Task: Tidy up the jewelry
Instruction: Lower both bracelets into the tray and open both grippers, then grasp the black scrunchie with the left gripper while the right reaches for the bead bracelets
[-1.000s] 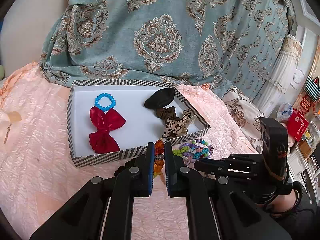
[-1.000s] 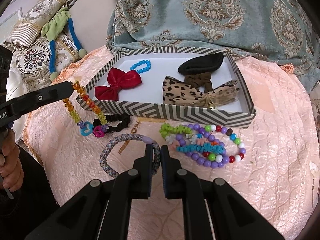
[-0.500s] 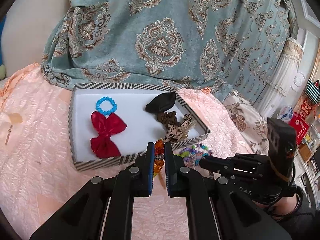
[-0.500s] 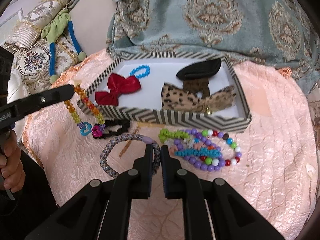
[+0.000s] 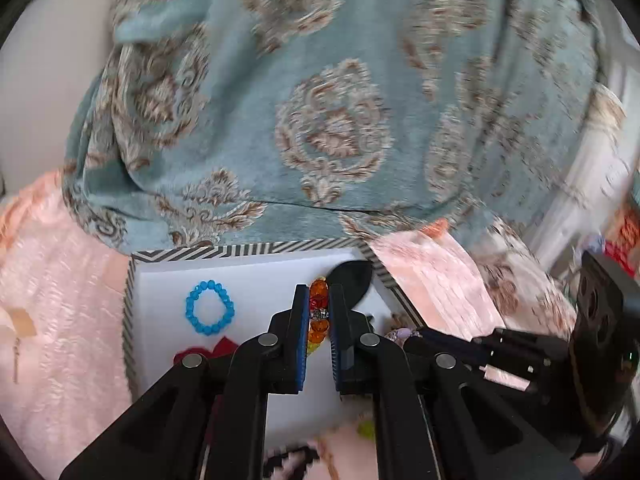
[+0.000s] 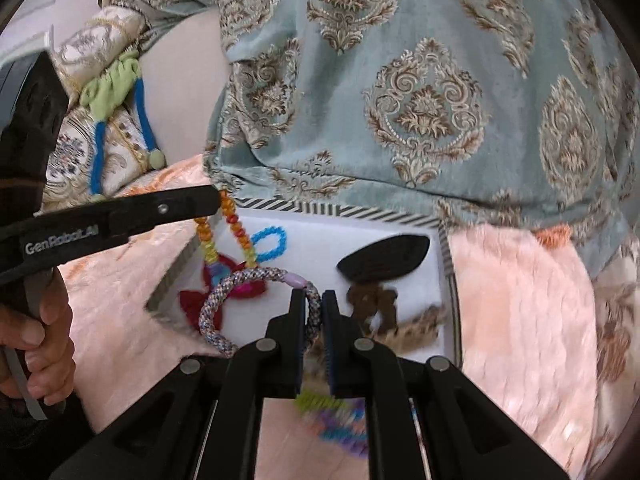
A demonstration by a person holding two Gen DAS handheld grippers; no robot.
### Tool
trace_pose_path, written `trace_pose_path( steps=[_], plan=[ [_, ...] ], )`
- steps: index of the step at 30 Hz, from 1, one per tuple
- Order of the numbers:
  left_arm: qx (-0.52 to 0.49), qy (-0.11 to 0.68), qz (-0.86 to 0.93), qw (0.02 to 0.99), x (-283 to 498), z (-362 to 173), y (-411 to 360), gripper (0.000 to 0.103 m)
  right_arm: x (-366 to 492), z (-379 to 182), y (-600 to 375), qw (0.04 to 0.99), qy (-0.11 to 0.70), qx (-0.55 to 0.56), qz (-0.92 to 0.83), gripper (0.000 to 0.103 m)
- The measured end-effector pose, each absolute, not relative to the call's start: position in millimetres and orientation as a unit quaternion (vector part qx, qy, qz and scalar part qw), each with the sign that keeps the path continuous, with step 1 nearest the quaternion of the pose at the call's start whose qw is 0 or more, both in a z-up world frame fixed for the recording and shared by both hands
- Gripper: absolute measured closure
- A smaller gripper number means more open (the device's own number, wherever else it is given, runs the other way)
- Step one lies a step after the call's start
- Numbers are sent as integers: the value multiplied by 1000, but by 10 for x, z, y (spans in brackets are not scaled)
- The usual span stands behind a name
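Observation:
My left gripper point(image 5: 319, 300) is shut on an orange beaded bracelet point(image 5: 319, 312) and holds it over the striped box point(image 5: 248, 249). In the right wrist view the bracelet point(image 6: 240, 236) hangs from the left gripper's fingertips point(image 6: 192, 204) above the box point(image 6: 344, 213). My right gripper point(image 6: 314, 304) is shut on a grey braided rope bracelet point(image 6: 224, 300), lifted above the box's front. Inside the box lie a blue bead ring point(image 5: 210, 307), a red bow point(image 6: 192, 304), a black hair clip point(image 6: 384, 258) and brown and leopard scrunchies point(image 6: 374, 300).
A teal patterned blanket point(image 6: 420, 80) rises behind the box. The box sits on a pink quilted bedspread point(image 6: 520, 300). Several coloured bead bracelets point(image 6: 340, 420) lie blurred on the bedspread under my right gripper. Cushions and a green-blue toy point(image 6: 116, 88) are at the left.
Both grippers moved forward and up toward the box. The right gripper lifted the rope bracelet off the bedspread. The orange bracelet now hangs over the box instead of before it.

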State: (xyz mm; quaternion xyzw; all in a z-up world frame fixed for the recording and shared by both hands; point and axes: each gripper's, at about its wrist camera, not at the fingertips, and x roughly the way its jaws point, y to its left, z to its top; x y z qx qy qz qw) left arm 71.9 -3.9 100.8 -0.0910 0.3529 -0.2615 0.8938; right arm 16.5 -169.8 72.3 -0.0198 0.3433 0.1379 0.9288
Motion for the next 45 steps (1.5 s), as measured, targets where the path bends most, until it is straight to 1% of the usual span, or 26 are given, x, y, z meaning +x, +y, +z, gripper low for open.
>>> trace_pose_path(
  steps=[4, 8, 10, 14, 18, 28, 30, 32, 38, 42, 45],
  plan=[
    [-111, 377, -244, 887, 1028, 780, -56, 103, 544, 556, -1712, 924, 360, -10, 130, 95],
    [-124, 414, -212, 877, 1258, 479, 60, 103, 847, 255, -1721, 909, 397, 26, 125, 95],
    [-123, 417, -204, 877, 1317, 450, 137, 103, 941, 130, -1668, 900, 416, 35, 130, 95],
    [-144, 415, -185, 879, 1442, 431, 394, 103, 1024, -34, -1516, 890, 437, 18, 131, 95],
    [-159, 444, -163, 867, 1530, 229, 557, 103, 1040, -161, -1453, 881, 454, 11, 130, 95],
    [-106, 442, -128, 882, 1455, 254, 512, 103, 988, -172, -1562, 884, 449, 35, 126, 92],
    [-94, 442, -118, 884, 1430, 250, 509, 97, 955, -121, -1579, 888, 441, 33, 126, 91],
    [-83, 440, -112, 887, 1389, 257, 506, 85, 896, -43, -1617, 894, 429, 35, 123, 91],
    [-30, 424, -73, 902, 1103, 397, 493, 83, 631, 221, -1766, 907, 401, 59, 117, 91],
    [-20, 409, -77, 909, 690, 524, 480, 80, 350, 328, -1784, 907, 402, 48, 119, 91],
    [-4, 396, -79, 915, 290, 547, 423, 79, 20, 321, -1801, 906, 404, 48, 113, 89]
  ],
)
